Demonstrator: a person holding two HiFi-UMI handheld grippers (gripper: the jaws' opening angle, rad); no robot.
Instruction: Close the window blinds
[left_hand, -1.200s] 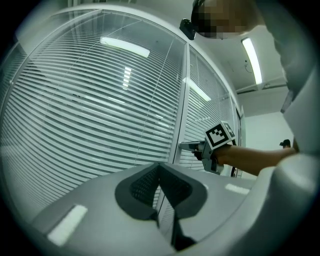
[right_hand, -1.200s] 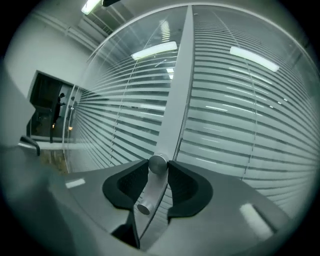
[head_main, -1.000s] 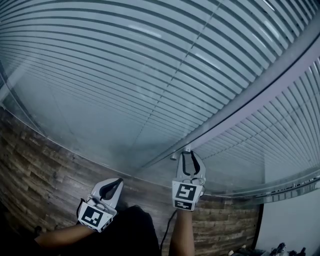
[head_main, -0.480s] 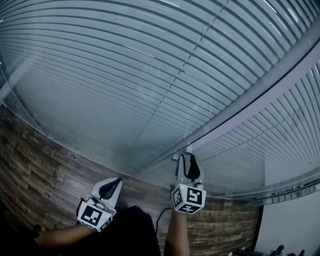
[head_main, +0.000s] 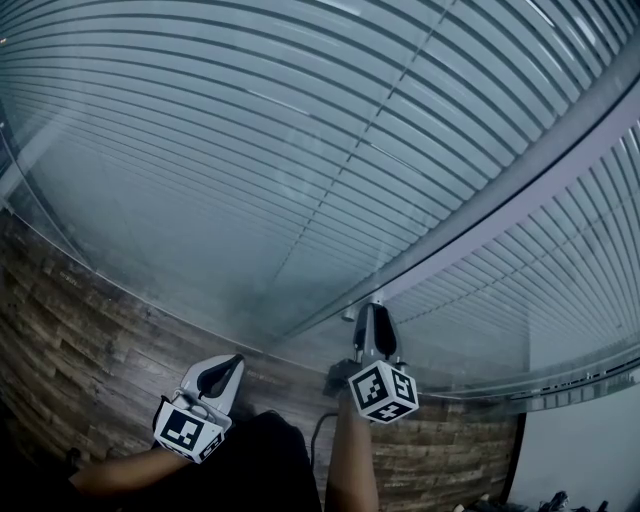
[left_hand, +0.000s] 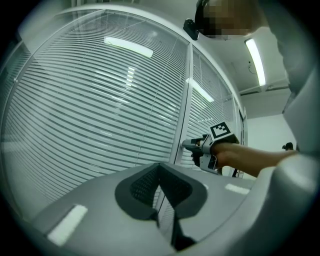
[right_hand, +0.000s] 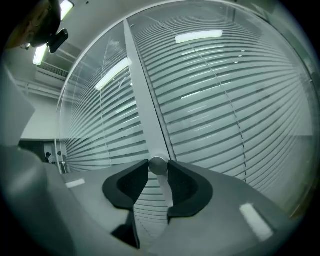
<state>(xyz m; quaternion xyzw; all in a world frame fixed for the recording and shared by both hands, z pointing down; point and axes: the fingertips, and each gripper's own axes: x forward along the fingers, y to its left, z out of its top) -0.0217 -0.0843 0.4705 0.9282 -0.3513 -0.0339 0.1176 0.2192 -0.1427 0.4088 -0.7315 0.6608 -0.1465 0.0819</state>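
Glossy glass (head_main: 200, 180), matt mtl knob (right_hand: 158, 165)

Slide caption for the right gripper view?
Right gripper, jaws closing on the round metal knob on the frame post between two slatted blinds.

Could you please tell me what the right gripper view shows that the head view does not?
Only the right gripper view shows the round knob caught between the closing jaws of the right gripper, pads touching it on both sides. Only the head view shows the left gripper, shut, and the wood-look wall below the glass. Both show the slatted blinds and the frame post.
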